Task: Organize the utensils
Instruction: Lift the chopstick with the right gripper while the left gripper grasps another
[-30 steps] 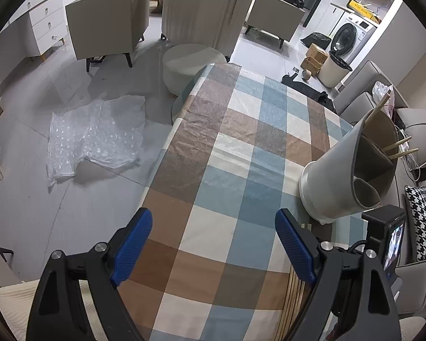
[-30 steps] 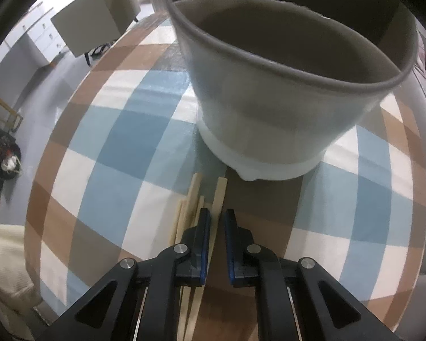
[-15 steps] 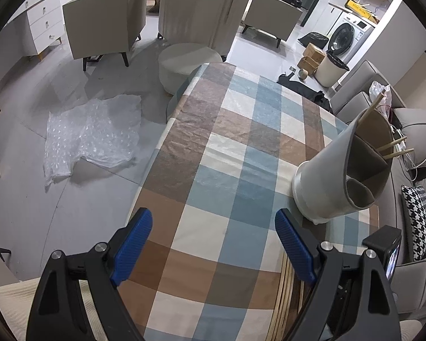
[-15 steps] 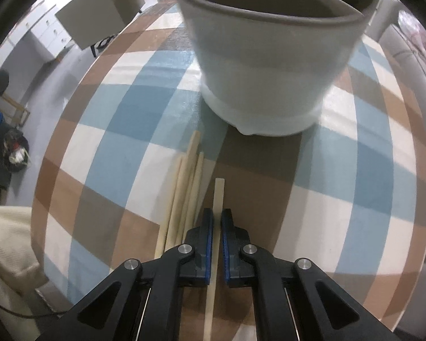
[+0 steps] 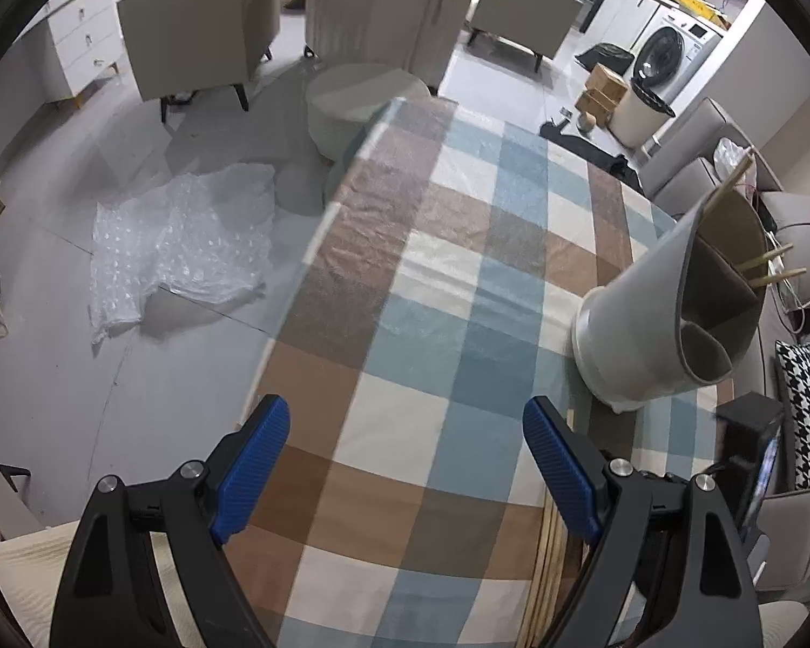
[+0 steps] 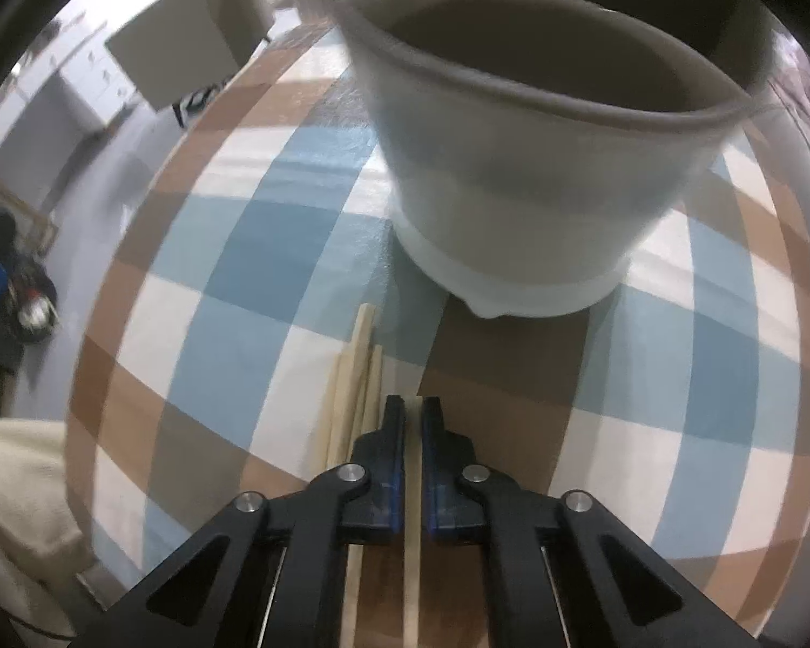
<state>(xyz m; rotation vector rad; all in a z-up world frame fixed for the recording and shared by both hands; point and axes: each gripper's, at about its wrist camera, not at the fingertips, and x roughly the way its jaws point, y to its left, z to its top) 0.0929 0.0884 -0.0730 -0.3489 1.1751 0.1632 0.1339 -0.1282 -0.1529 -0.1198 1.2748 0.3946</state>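
Right gripper (image 6: 413, 421), angled steeply down, we see pinching one wooden chopstick (image 6: 412, 567) near utensil holder (image 6: 513, 173); left gripper (image 5: 405, 464) spread wide, empty, over checked tablecloth (image 5: 459, 270).

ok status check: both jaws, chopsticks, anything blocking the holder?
Left gripper open, empty, over the tablecloth. Right gripper shut on one chopstick. Loose chopsticks lie beside it. Holder just ahead, path clear.
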